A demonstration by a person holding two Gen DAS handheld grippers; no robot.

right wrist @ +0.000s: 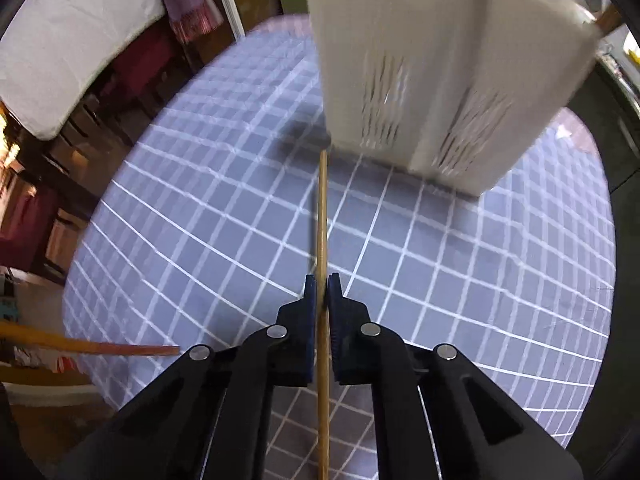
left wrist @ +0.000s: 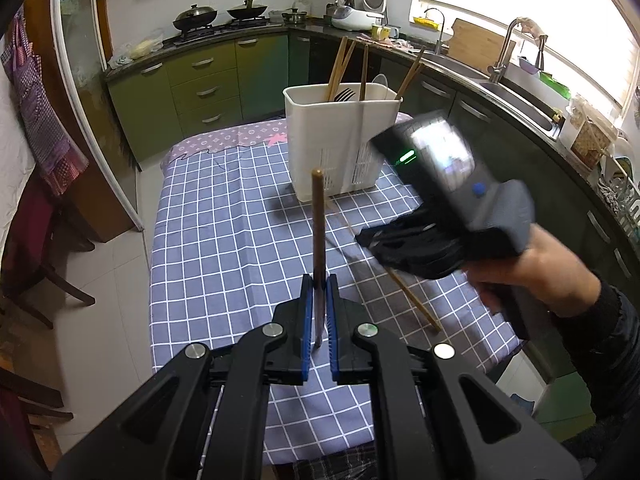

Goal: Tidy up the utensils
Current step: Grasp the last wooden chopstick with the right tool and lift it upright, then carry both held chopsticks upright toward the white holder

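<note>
A white utensil holder (left wrist: pixel 338 142) stands at the far side of the checked tablecloth (left wrist: pixel 224 240), with several chopsticks, a black fork and a white spoon in it. My left gripper (left wrist: pixel 319 286) is shut on a dark brown chopstick (left wrist: pixel 318 224) that points toward the holder. My right gripper (right wrist: pixel 322 286) is shut on a light wooden chopstick (right wrist: pixel 322 220) lying along the cloth, its tip near the holder's base (right wrist: pixel 432 80). In the left wrist view the right gripper (left wrist: pixel 404 244) is low over that chopstick (left wrist: pixel 416 304), right of mine.
Another wooden stick (right wrist: pixel 88 346) shows at the left edge of the right wrist view. Green cabinets (left wrist: pixel 192 80), a stove with woks (left wrist: pixel 220 14) and a sink (left wrist: pixel 516 92) surround the table. Dark chairs (left wrist: pixel 36 248) stand to the left.
</note>
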